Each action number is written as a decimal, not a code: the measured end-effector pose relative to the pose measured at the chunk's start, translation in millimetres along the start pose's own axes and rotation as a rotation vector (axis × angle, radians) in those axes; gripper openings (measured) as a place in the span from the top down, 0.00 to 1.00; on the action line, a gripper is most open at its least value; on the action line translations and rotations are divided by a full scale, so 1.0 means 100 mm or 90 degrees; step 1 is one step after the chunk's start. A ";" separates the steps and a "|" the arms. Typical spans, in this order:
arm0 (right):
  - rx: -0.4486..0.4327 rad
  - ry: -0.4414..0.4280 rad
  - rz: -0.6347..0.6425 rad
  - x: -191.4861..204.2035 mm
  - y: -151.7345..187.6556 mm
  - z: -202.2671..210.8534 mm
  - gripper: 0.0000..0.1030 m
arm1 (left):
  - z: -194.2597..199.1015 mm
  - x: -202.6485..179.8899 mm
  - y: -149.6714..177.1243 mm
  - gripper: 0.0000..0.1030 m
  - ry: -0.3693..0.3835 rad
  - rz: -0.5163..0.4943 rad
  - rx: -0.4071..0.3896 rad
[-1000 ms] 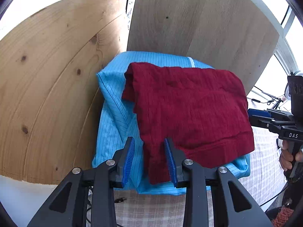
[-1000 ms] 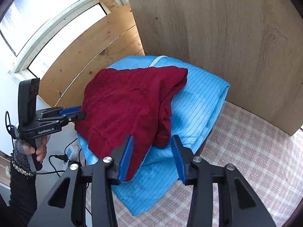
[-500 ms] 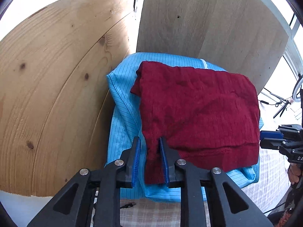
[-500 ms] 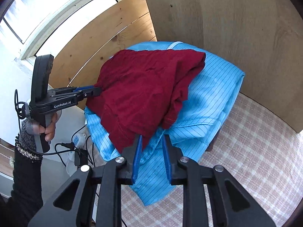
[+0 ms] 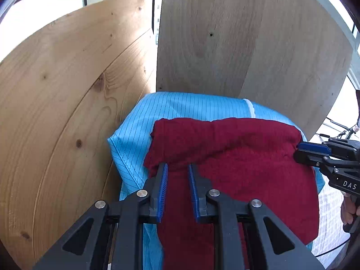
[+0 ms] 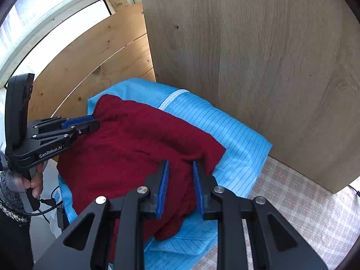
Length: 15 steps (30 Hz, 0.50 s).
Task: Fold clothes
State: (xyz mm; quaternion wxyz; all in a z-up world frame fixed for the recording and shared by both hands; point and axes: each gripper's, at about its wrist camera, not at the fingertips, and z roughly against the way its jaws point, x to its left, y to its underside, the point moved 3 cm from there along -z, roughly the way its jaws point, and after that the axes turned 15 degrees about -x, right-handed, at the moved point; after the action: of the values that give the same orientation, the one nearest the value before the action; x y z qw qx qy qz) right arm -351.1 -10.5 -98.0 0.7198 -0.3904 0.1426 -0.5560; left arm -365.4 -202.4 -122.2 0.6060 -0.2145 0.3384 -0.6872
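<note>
- Left tongs (image 5: 177, 168): closed on the near-left edge of the red garment (image 5: 236, 168), cloth bunched between the blue pads (image 5: 163, 191). Right tongs (image 6: 180, 166): closed likewise on the near-right edge, knit filling the gap between the pads.
- Cross-check: each wrist view shows the other tool pinching its own corner, so both grips are visible from two angles.
- Garment location: lies on top of a blue striped cloth (image 5: 139, 121), which covers a raised support beside two upright wooden boards (image 5: 67, 90). Checked surface (image 6: 303, 202) sits lower, to the right.
- State of garment: near hem is gathered up toward the far edge; a ridge of fabric runs between the two grips. Judgement: a front-to-back fold is in hand, roughly midway.
- To do it well: keep both tools level and moving at one rate, so the carried edge stays straight and taut between them.
- Lay the held edge parallel to the far edge, corners matched, before releasing.
- Risk: the blue cloth underneath is loose and may drag along; from the right wrist view I cannot tell whether any of it is caught in the pinch.
- Risk: knit is soft and stretchy; pulling the tools apart too hard would skew the fold.
- Release only once the layer rests flat.
</note>
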 end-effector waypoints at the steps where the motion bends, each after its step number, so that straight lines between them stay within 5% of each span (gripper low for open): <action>1: 0.002 0.000 -0.001 -0.03 0.02 0.01 0.79 | 0.00 0.00 0.02 0.86 0.001 0.005 0.000; 5: -0.048 0.015 -0.001 -0.14 0.00 0.51 0.74 | 0.47 -0.18 0.02 0.72 -0.001 -0.027 -0.062; 7: -0.069 0.051 0.018 -0.18 0.06 0.79 0.59 | 0.74 -0.34 0.06 0.55 0.011 -0.039 -0.090; 10: -0.098 0.108 0.041 -0.22 0.23 1.23 0.54 | 1.14 -0.64 0.17 0.28 0.031 -0.050 -0.131; 13: -0.122 0.159 0.022 -0.35 0.51 1.65 0.39 | 1.47 -0.96 0.36 0.21 0.046 -0.052 -0.177; 15: -0.135 0.199 -0.003 -0.47 0.76 1.92 0.38 | 1.60 -1.22 0.49 0.20 0.057 -0.046 -0.193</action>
State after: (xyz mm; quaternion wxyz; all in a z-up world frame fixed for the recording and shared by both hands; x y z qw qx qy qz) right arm -192.0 115.8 -38.2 0.6425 -0.3736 0.3096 -0.5930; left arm -197.7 -117.7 -34.8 0.5258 -0.2850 0.4566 -0.6587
